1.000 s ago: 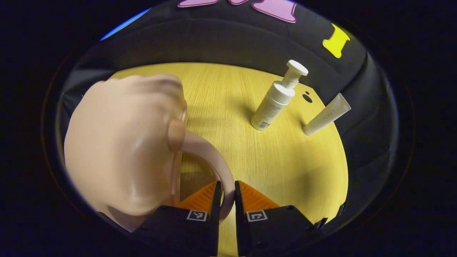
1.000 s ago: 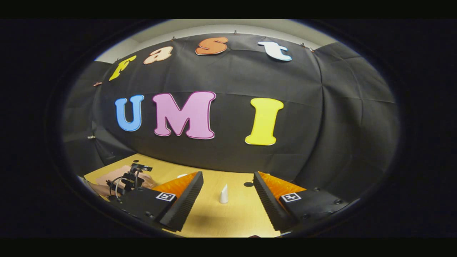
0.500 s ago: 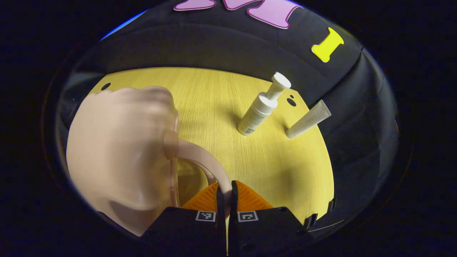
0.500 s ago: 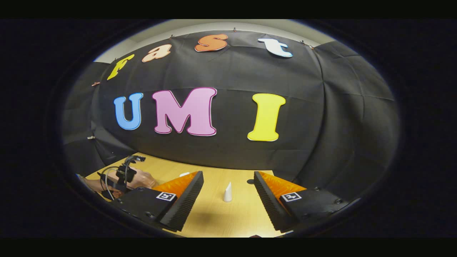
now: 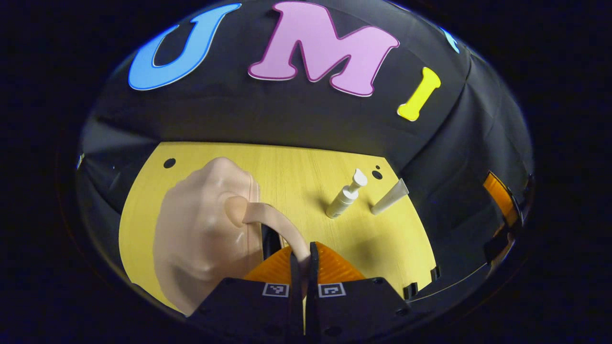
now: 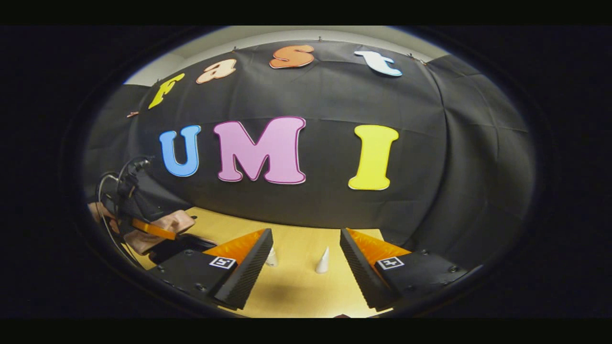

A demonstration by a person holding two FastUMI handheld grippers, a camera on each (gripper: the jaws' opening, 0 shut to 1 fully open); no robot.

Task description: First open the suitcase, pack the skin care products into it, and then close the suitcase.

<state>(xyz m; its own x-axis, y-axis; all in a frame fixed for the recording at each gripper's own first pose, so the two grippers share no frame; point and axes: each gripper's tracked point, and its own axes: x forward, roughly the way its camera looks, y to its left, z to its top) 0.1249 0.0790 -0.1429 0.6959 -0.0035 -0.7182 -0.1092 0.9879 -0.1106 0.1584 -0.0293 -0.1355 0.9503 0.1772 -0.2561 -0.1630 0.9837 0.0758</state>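
Pink suitcase handle (image 5: 279, 227) sat clamped in the left gripper (image 5: 301, 260); the right gripper (image 6: 306, 260) gaped wide, nothing between its fingers.

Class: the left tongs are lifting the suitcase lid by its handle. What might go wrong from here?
1. The left tongs pinch only the thin curved handle; it may slip and drop the lid.
2. The pump bottle and tube stand upright nearby on the table; a swing could topple them.
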